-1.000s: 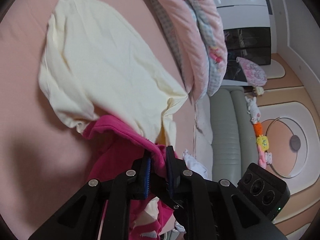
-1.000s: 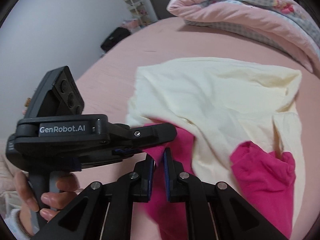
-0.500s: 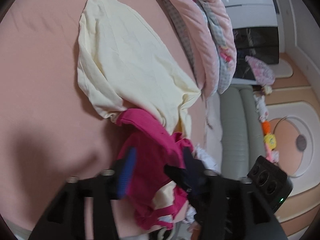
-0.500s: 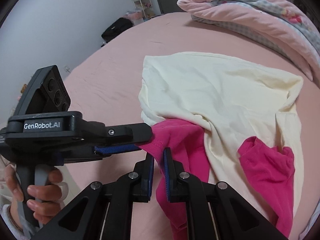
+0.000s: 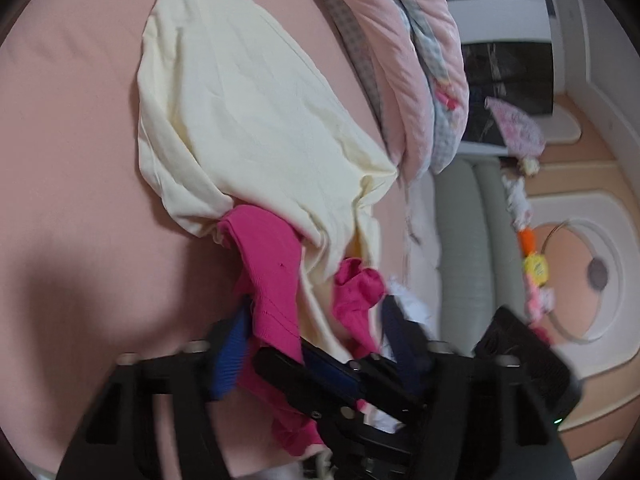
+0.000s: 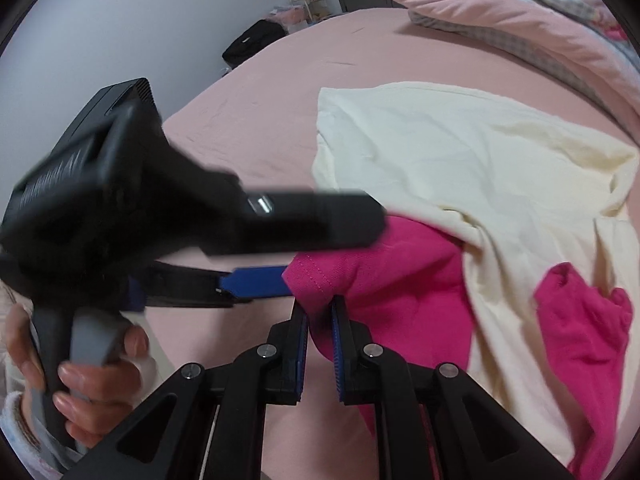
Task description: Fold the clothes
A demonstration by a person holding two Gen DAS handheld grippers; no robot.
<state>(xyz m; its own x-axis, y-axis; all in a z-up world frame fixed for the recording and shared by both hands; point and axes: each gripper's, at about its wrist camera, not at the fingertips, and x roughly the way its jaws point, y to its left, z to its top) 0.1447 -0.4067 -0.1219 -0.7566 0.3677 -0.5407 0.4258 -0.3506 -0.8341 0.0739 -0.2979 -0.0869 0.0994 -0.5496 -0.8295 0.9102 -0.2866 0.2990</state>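
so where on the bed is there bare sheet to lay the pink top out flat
Bare pink sheet lies between the cream shirt and the grey wall, and near the left gripper. It is crowded where the pink garment tucks under the cream shirt, and along the rolled quilt.

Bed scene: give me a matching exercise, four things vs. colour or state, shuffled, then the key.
Things:
1. shirt
2. garment
3. quilt
4. right hand-held gripper

Colour or state:
A. bright pink, partly under the cream cloth
B. pale pink, bunched at the far edge of the bed
C. cream, spread on the sheet
D. closed on a pink hem

Pairs: 1-C, 2-A, 3-B, 4-D
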